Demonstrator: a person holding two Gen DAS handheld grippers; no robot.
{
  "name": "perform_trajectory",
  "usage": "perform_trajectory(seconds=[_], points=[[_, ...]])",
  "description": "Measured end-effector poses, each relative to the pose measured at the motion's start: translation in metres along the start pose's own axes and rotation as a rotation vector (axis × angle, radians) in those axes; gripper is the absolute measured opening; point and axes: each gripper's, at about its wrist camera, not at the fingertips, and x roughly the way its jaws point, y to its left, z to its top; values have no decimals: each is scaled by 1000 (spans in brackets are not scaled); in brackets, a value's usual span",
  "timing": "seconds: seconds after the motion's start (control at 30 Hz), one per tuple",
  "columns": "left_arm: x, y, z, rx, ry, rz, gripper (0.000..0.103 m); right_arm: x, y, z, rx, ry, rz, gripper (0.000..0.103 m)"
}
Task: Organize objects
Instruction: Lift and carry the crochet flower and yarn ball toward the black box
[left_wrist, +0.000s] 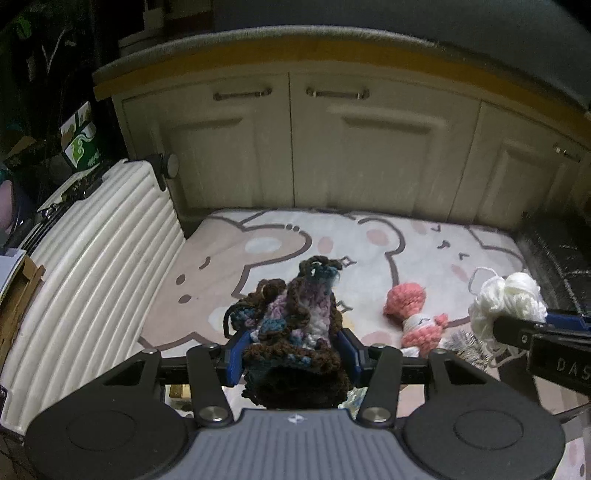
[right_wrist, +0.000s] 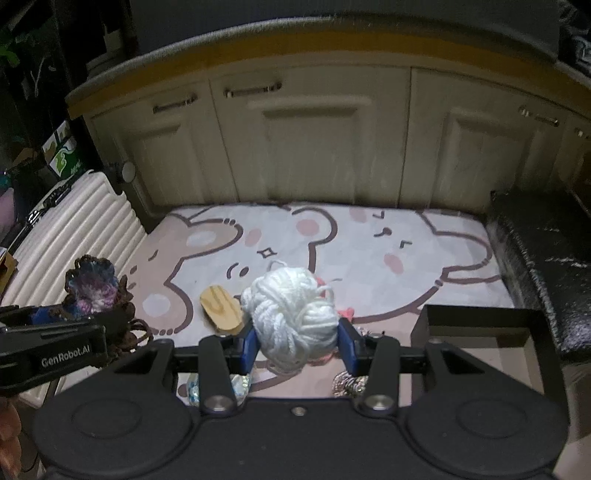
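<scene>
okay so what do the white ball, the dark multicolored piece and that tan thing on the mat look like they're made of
White ball: soft matte yarn; wound strands show. Multicolored piece: crocheted yarn in brown, teal and purple, visibly looped stitches. Tan thing: probably smooth wood, judging by faint grain lines, though plastic is possible.

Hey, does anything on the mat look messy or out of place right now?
Mostly tidy. The white yarn ball in the right gripper trails loose strands, and a pink crochet doll lies on its side on the cartoon mat.

One white yarn ball (right_wrist: 293, 317), one multicoloured crochet piece (left_wrist: 291, 325), one pink crochet doll (left_wrist: 413, 314), one wooden piece (right_wrist: 221, 308)
</scene>
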Motion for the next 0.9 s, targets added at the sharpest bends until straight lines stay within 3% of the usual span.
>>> perform_trajectory(seconds=[0.33,0.9], points=[[-15,-27,6,15,-62,-48,52,-24,-23,1,6,-56,-66,45],[-13,-114,8,117,-29,-195,52,-48,-105,-15,106,-74,-193,45]])
